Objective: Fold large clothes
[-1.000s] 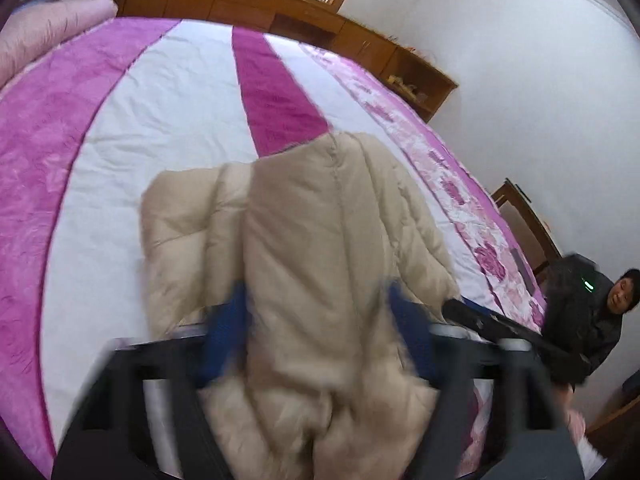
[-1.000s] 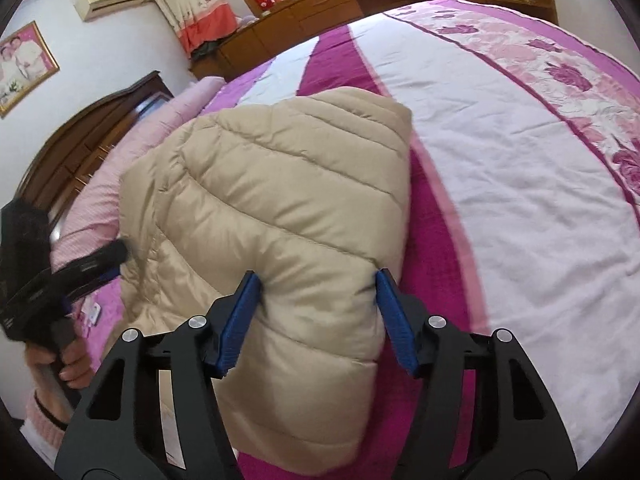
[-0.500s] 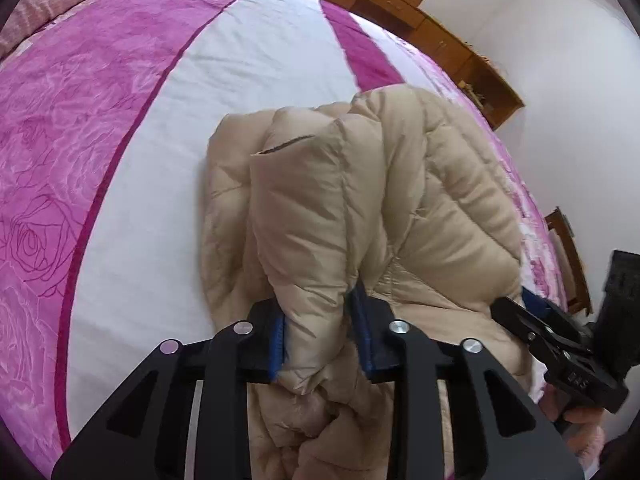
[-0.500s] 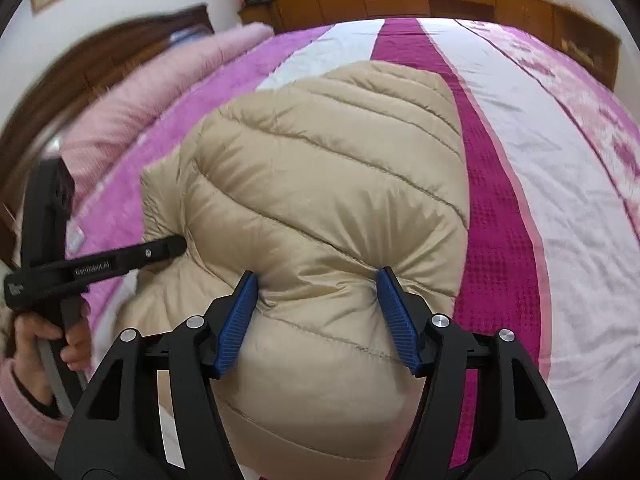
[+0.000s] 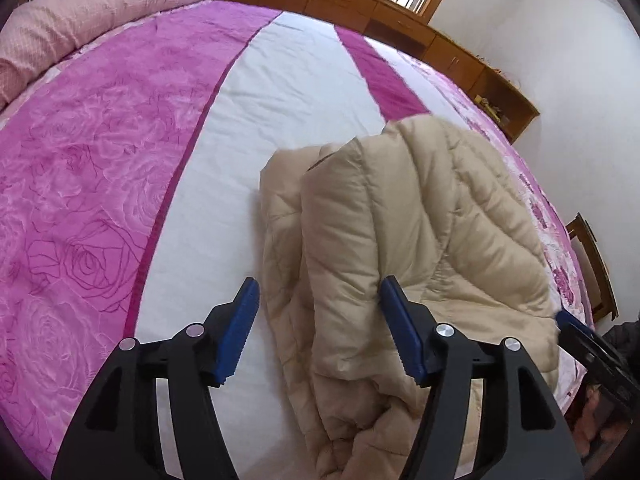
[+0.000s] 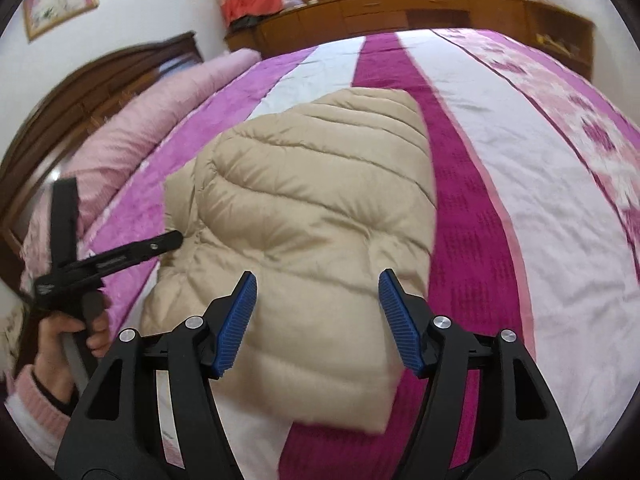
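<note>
The left gripper [image 5: 318, 330] has just let go: its jaws, pinched on a fold of the jacket [image 5: 420, 240] half a second ago, have opened and now straddle that edge without pressing. The right gripper [image 6: 318, 322] hangs open over the jacket's near end, probably because the folded bundle now rests on the bed [image 5: 280, 92]. A pillow [image 5: 80, 12] lies well beyond the jacket; nothing blocks it.

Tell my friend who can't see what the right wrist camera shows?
A puffy beige quilted jacket, folded, lies on a pink, white and magenta striped bedspread. The right gripper hovers open over it, and the left gripper reaches its edge.
</note>
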Demonstrator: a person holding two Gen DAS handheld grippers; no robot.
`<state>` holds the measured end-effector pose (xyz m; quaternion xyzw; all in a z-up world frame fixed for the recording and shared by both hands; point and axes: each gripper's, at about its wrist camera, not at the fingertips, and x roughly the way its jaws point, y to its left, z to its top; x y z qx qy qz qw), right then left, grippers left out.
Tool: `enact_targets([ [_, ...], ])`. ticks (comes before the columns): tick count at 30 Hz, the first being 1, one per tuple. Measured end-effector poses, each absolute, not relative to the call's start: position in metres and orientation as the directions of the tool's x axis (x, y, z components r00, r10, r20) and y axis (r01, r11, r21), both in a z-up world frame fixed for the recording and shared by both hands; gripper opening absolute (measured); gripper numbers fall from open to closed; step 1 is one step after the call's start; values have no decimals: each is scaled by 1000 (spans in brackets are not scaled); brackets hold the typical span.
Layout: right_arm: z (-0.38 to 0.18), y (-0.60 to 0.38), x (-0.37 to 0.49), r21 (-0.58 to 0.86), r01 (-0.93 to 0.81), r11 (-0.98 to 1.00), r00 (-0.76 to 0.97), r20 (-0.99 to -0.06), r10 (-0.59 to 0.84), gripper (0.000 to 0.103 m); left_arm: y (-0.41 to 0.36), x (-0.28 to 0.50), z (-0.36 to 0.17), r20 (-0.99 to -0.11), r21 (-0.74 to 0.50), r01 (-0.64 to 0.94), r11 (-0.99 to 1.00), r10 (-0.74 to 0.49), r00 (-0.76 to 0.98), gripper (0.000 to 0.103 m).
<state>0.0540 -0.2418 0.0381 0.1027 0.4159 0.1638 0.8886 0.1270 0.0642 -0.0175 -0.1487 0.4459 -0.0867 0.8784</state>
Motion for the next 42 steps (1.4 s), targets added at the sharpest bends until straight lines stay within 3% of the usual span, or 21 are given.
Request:
enact_targets([
  [2,35,-246,49,349,-182,919,599,-702,385,61,63,133,-25,-776,-321,4,947,-266,572,71],
  [11,25,-245,51,336,-148,930,590,-725,355,63,66,112,-18,-792,-302,3,953,-253,556,71],
  [13,32,-248,43,338,-147,930,598,-718,355,64,65,95,-8,-787,-294,33,955,-262,559,82],
  [18,42,-247,15,300,-161,940,611,-718,333,78,46,49,18,-769,-216,111,970,-239,593,91],
  [20,45,-245,4,293,-169,941,610,-719,333,78,38,37,24,-763,-205,126,971,-239,600,96],
  [29,50,-244,-37,275,-166,947,615,-722,317,99,-1,-7,29,-765,-120,175,977,-203,611,97],
  [36,29,-242,-50,193,-125,973,598,-768,229,98,-11,-18,9,-806,-101,128,987,-157,571,97],
  [42,13,-248,-55,215,-96,972,574,-785,231,98,-10,-19,-5,-827,-101,102,990,-140,545,97],
])
